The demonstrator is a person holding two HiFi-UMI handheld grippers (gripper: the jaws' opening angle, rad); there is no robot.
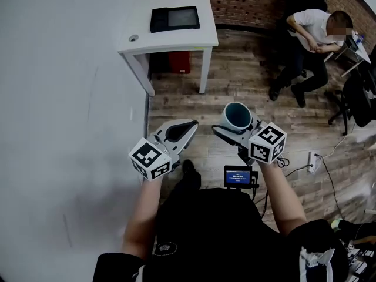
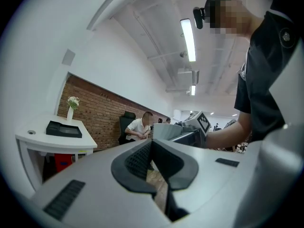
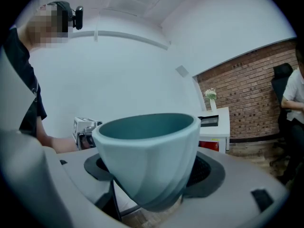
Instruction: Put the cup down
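Observation:
A teal cup (image 1: 237, 116) is held upright in the air over the wooden floor, with my right gripper (image 1: 236, 129) shut on its lower body. In the right gripper view the cup (image 3: 147, 146) fills the middle, its mouth up and nothing visible inside, with the dark pads (image 3: 209, 172) against its sides. My left gripper (image 1: 179, 131) hangs to the left of the cup at about the same height, apart from it. In the left gripper view its jaws (image 2: 153, 148) meet at the tip and hold nothing.
A white table (image 1: 194, 37) with a black device (image 1: 174, 19) and a small flower vase (image 2: 71, 109) stands ahead by the white wall (image 1: 64, 110). A red bin (image 1: 179, 62) sits under it. A person (image 1: 311, 40) sits at the far right by the brick wall. Cables and a power strip (image 1: 311, 160) lie on the floor.

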